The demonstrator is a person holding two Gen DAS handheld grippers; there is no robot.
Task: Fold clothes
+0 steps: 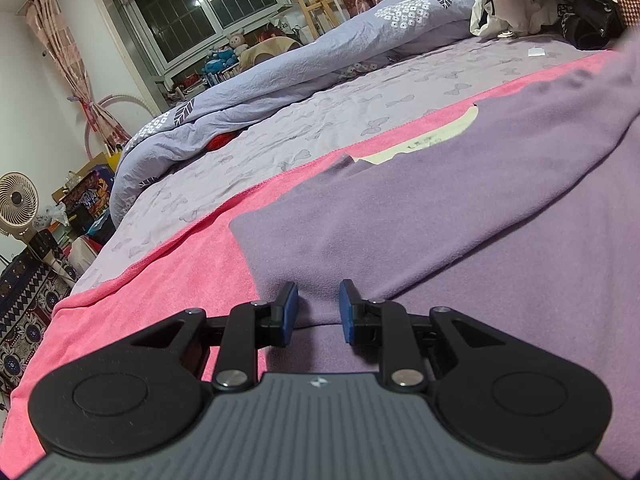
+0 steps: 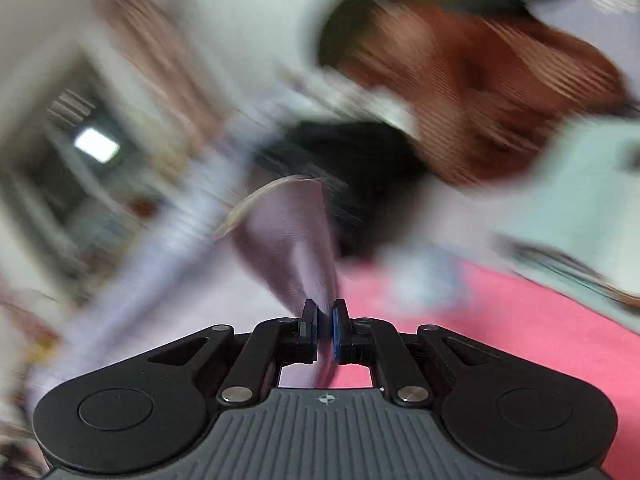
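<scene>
— Left tongs (image 1: 319,307)?
— Low and level, blue pads (image 1: 291,307) parted, nothing pinched between them.
— Right tongs (image 2: 325,330)?
— Pads pressed nearly together, clamping a fold of purple garment (image 2: 294,240).

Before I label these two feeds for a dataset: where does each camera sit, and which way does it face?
Left wrist: on the left gripper, low over the bed, facing across the purple garment on the pink towel; its open fingers show.
Right wrist: on the right gripper, badly motion-blurred; its fingers pinch a raised purple fold.
Shared: purple garment, pink towel.
</scene>
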